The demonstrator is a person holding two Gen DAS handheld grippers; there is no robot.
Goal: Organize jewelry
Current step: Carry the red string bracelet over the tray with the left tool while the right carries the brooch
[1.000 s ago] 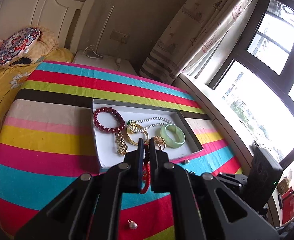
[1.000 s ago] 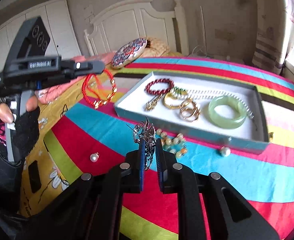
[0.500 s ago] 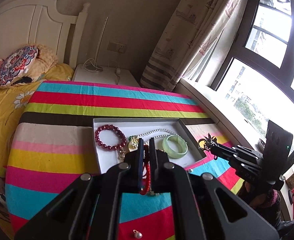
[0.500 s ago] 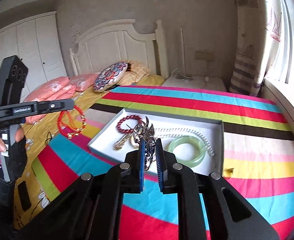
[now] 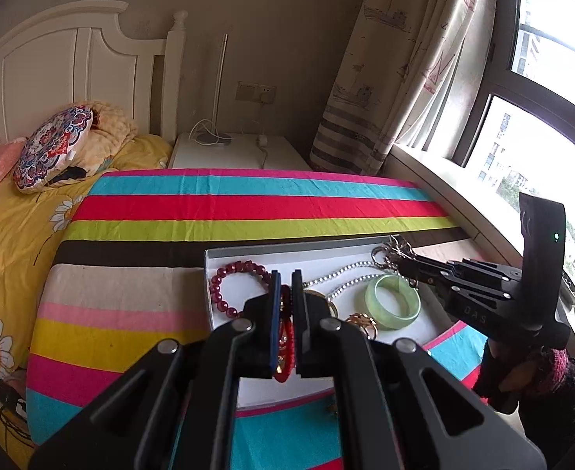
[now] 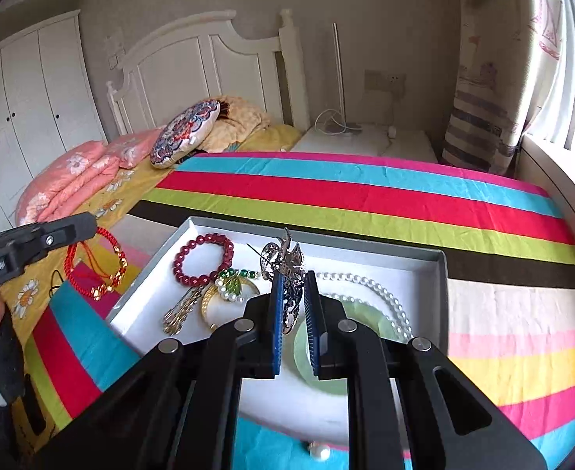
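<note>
Both hand-held grippers nearer tray (image 6: 442, 270)

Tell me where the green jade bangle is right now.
The green jade bangle lies in the white tray, at its right end in the left wrist view, beside the pearl necklace and just below the right gripper.

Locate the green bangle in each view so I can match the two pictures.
Left wrist view: the green bangle lies right of centre in the white tray, near the right gripper.
Right wrist view: low centre, the bangle is partly hidden behind the fingers.
Shared landmark: the dark red bead bracelet.
</note>
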